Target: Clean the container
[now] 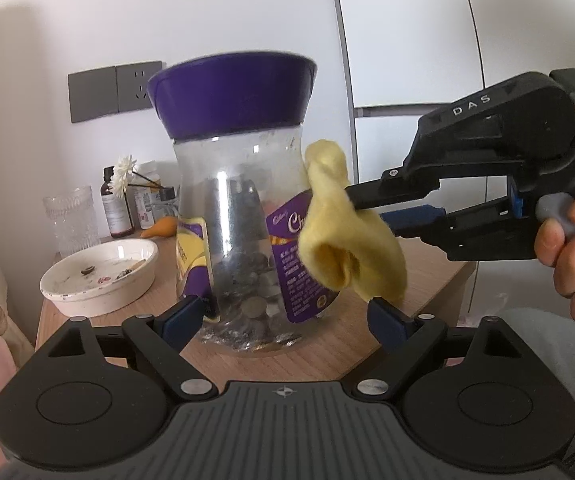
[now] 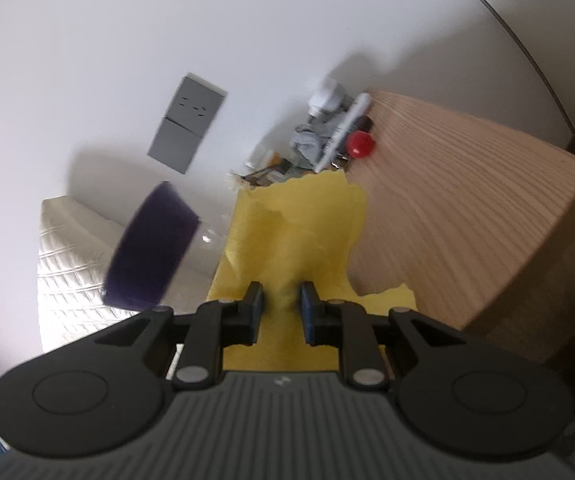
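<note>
A clear plastic jar (image 1: 239,240) with a purple lid (image 1: 231,94) and a purple and yellow label stands on the wooden table (image 1: 427,272). Coins lie in its bottom. My left gripper (image 1: 287,316) is open, its fingers on either side of the jar's base. My right gripper (image 2: 281,312) is shut on a yellow cloth (image 2: 295,236). In the left wrist view the right gripper (image 1: 361,200) presses the cloth (image 1: 347,236) against the jar's right side. The lid (image 2: 151,252) shows blurred in the right wrist view.
A white dish (image 1: 99,272) with bits in it sits left of the jar. Behind it stand a cut glass (image 1: 73,220), a dark bottle (image 1: 115,208), a white flower and small items. A grey wall socket (image 1: 115,90) is behind. A red ball (image 2: 361,144) lies by clutter.
</note>
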`<state>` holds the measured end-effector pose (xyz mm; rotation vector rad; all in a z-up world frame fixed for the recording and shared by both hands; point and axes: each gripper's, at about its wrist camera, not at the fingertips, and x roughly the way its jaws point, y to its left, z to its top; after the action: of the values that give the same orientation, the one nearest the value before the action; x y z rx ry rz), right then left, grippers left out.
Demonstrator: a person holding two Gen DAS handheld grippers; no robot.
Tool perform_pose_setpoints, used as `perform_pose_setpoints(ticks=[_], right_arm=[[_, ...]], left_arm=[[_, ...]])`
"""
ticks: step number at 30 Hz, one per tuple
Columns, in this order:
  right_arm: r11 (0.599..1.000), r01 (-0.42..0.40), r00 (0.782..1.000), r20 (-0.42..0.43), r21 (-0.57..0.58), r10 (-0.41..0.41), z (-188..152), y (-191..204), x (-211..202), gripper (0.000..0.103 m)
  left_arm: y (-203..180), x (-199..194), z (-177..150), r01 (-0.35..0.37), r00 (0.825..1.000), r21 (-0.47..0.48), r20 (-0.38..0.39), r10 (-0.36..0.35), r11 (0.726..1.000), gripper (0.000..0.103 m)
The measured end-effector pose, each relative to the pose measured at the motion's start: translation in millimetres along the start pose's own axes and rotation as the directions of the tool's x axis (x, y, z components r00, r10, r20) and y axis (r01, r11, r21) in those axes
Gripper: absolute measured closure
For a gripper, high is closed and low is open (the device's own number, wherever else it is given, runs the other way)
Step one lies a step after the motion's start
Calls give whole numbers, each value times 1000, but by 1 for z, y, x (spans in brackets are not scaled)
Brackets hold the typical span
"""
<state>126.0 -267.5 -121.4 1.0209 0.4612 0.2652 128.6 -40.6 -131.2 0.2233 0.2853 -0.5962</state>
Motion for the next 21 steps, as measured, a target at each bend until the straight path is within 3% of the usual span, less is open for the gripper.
perform_pose_setpoints(ticks=[5, 8, 10, 12, 15, 21], right_arm=[[993, 13, 999, 41, -115, -8, 21, 15, -14, 83], [968, 21, 997, 77, -251, -2, 46, 38, -24, 85], [930, 29, 996, 93, -367, 6, 63, 61, -28, 89], [864, 32, 995, 101, -503, 22, 75, 92, -28, 89], [784, 79, 996, 79, -615, -38, 82, 121, -15, 90], [776, 132, 985, -8, -617, -174, 68, 81, 10, 88]], left_arm=[[-1, -6, 9, -44, 998, -22, 38, 45, 999, 7], [0, -8, 19, -96, 994, -48, 56, 98, 994, 4], [2, -10, 26, -106, 992, -75, 66, 111, 992, 4], [2, -10, 35, -120, 989, -97, 78, 127, 988, 4], [1, -9, 43, -144, 984, -127, 88, 156, 981, 4], [-4, -13, 43, -153, 982, -120, 88, 165, 981, 4]])
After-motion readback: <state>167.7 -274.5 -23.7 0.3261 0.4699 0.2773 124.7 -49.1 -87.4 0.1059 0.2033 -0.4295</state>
